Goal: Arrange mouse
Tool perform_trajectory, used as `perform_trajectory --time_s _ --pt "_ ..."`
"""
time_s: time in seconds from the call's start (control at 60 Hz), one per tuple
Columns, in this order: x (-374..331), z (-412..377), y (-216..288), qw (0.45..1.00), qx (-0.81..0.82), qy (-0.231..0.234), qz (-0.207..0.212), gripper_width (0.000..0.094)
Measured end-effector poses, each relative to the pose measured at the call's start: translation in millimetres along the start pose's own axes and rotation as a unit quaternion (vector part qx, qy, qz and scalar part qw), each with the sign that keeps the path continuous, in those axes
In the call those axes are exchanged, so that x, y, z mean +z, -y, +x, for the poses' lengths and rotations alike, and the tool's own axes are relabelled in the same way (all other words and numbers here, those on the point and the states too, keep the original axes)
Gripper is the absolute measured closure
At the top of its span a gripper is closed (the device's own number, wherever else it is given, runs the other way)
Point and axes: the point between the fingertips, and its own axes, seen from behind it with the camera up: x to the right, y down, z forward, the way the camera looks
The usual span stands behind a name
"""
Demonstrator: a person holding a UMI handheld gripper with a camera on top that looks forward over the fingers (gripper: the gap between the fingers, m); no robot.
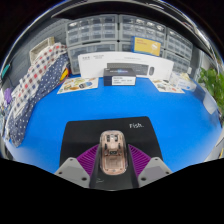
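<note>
Your gripper (112,172) has the mouse (112,155) between its two fingers, with the purple pads (88,161) set against its left and right sides, so the jaws are pinching it rather than standing spread. The mouse is pale, pinkish-beige, and its long axis runs straight along the fingers, away from you; one narrow end points forward toward the far side of the table, though which end is the front you cannot tell from here. It sits over the near edge of a black mouse pad (85,133), which lies on the blue table (120,100) and carries a small white word near its right corner. Beyond the pad, well apart from the mouse, a black box (123,76) stands on the table with flat printed sheets (78,85) beside it. A checked cloth (35,85) hangs at the left of the table.
</note>
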Motion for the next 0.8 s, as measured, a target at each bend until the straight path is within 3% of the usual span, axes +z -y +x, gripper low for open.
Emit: perform_trajectory --time_s 0.017,0.033,0.117,0.467,0.65,0.8 --pt "-1.0 1.1 0.7 1.0 0.004 -0.002 0.001 0.0401" --pt "-3.0 2.6 2.2 1.0 0.006 -0.005 0.003 0.0311" --pt "-18.7 6.5 15.5 1.0 0.0 -0.01 0.024 0.0115" --pt "-149.8 51.4 79.9 0.995 -0.005 0.009 0.102 0.0088" --pt "-208.6 117.6 87.6 0.989 -0.03 -0.006 0.144 0.0097" --pt "-237.8 155.8 77.9 0.988 -0.032 0.01 0.151 0.011"
